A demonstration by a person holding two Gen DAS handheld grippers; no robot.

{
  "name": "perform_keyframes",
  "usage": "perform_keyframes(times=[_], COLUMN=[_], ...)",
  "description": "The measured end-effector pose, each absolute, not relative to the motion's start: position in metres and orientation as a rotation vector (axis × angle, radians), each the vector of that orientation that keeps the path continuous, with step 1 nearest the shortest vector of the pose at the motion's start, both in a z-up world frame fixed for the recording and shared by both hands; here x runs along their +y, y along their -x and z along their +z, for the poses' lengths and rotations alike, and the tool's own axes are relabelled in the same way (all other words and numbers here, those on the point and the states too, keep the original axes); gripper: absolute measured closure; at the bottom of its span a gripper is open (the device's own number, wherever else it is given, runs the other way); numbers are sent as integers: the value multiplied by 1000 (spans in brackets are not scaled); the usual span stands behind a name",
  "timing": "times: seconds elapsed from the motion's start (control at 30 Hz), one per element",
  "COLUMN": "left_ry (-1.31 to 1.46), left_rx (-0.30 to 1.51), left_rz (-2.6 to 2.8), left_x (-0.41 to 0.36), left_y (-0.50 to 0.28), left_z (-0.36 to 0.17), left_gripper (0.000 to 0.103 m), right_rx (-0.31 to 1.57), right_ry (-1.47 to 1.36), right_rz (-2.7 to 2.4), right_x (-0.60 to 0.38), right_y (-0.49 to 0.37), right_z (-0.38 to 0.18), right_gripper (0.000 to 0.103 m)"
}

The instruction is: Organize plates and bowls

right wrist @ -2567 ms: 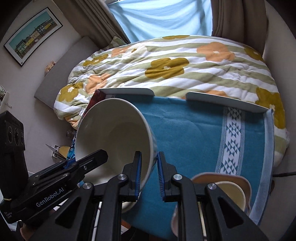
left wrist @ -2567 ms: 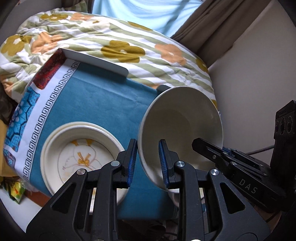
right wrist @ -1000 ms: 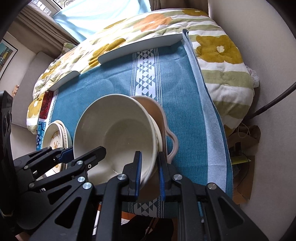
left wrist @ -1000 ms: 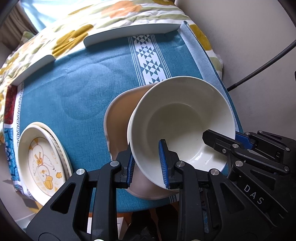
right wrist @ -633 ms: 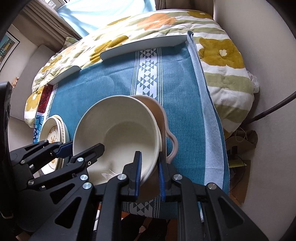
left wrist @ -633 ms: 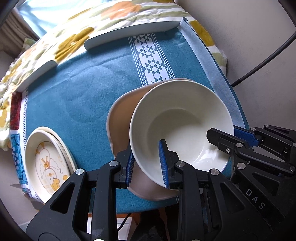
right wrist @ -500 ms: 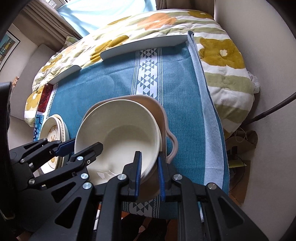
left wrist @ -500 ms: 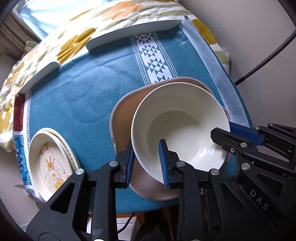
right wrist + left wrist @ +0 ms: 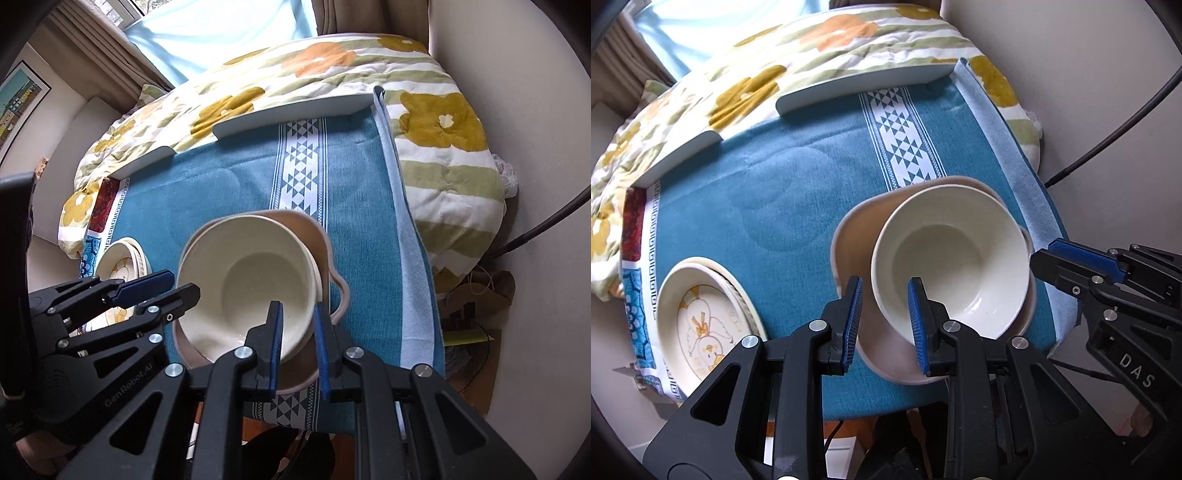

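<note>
White bowl sits nested in the pink bowl on the blue cloth, right side of table. Your L gripper is opening, near rim between the pads w/o contact. R gripper is clamped on the opposite rim, so R lets go next.

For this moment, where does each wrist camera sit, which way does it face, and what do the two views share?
Left wrist: on the left gripper, looking steeply down at the cream ceramic bowl nested in the tan handled dish; its jaws are opening around the bowl's rim; the right gripper shows at right.
Right wrist: on the right gripper, looking down, shut on the bowl's rim; the left gripper shows at left.
Shared: bowl, dish, teal tablecloth, duck-patterned plates.
</note>
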State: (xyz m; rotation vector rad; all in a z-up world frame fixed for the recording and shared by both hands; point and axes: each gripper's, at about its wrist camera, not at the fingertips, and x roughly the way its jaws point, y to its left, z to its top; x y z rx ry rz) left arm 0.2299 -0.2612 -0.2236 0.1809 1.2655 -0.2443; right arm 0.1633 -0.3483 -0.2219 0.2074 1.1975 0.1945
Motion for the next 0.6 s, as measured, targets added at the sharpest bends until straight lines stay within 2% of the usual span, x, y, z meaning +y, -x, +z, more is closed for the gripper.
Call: perform_keyframes(times=[0.07, 0.1, 0.13, 0.17, 0.2, 0.23, 0.27, 0.3, 0.6], left_ry=[-165, -163, -164, -171, -180, -189, -200, -216, -277], left_rx=[1231, 1212, 1188, 1159, 1125, 1093, 1078, 1081, 1274], left_rz=[-255, -259, -261, -258, -248, -245, -254, -270, -388], left_x=[-252, -248, -243, -238, -233, -228, -223, -220, -200], left_y=[-227, -224, -221, -217, -214, -210, -207, -206, -207], left_z=[-206, -196, -188, -179, -171, -163, -158, -157, -206], left_gripper=[73, 59, 33, 19, 0, 0, 0, 0, 0], right_rx=[1176, 1161, 1143, 1125, 1109, 1089, 1071, 1064, 1265], right_ry=[-207, -210, -207, -196, -181, -167, -152, -133, 165], right_rz=[214, 235, 255, 265, 266, 268, 275, 282, 198], right_x=[-353, -355, -357, -358, -359, -361, -362, -363, -368], right_y=[-160, -158, -155, -152, -148, -144, -140, -137, -139], right_z=[-208, -200, -192, -184, -177, -171, -166, -162, -194], right_gripper=[88, 88, 87, 81, 59, 41, 5, 0, 0])
